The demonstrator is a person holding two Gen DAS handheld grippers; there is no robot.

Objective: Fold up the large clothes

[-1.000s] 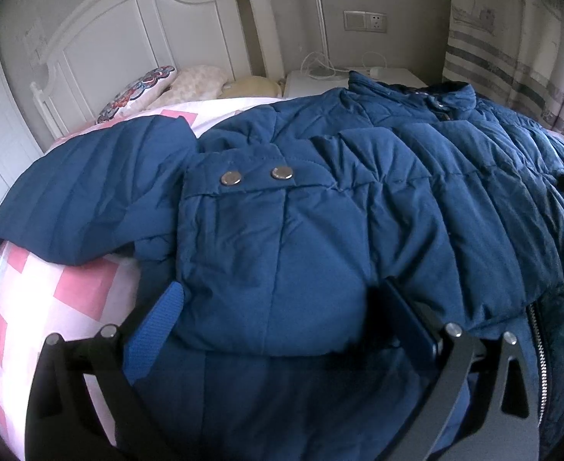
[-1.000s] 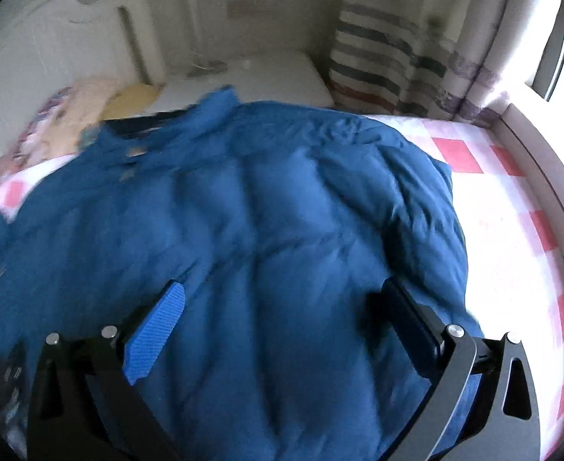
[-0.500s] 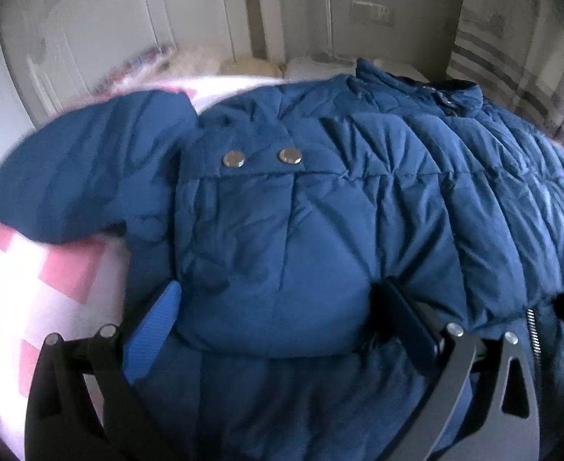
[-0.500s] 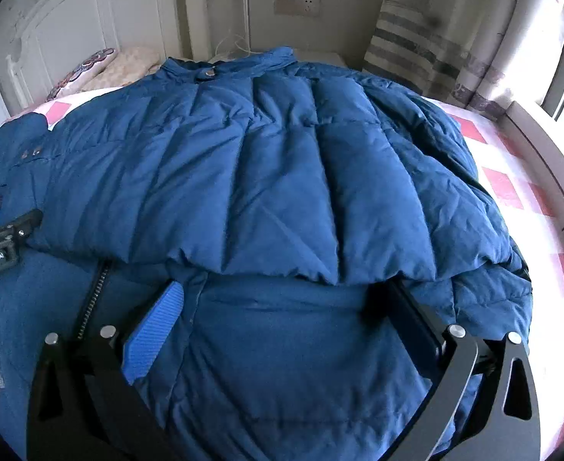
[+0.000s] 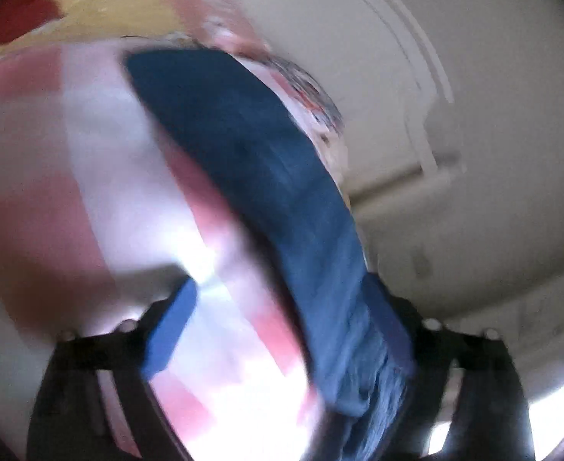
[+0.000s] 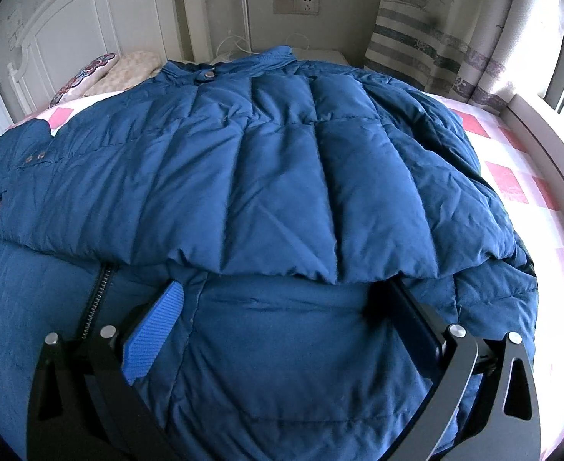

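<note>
A large dark blue padded jacket (image 6: 266, 161) lies spread on the bed, collar (image 6: 220, 69) toward the headboard and an open zip (image 6: 97, 299) at the lower left. My right gripper (image 6: 284, 286) hangs open over the lower front, its fingers wide apart and clear of the fabric. The left wrist view is blurred and rolled. In it the jacket's sleeve (image 5: 266, 176) runs across the checked sheet (image 5: 70, 153) and between the jaws of my left gripper (image 5: 280, 284), against the right-hand pad (image 5: 389, 330). Those jaws are closing, and sheet still shows beside the other pad.
A white headboard (image 6: 70, 27) and pillows (image 6: 101, 77) stand behind the jacket. A nightstand (image 6: 320, 55), a wall socket (image 6: 301, 4) and a striped curtain (image 6: 435, 38) fill the back right. The pink-and-white sheet (image 6: 512, 176) shows to the right, bounded by a window ledge (image 6: 531, 123).
The left gripper swung left off the snap-buttoned cuff, rolled over and now straddles the sleeve, its jaws narrower. The right view settled lower over the jacket front; the left gripper has left its edge.
</note>
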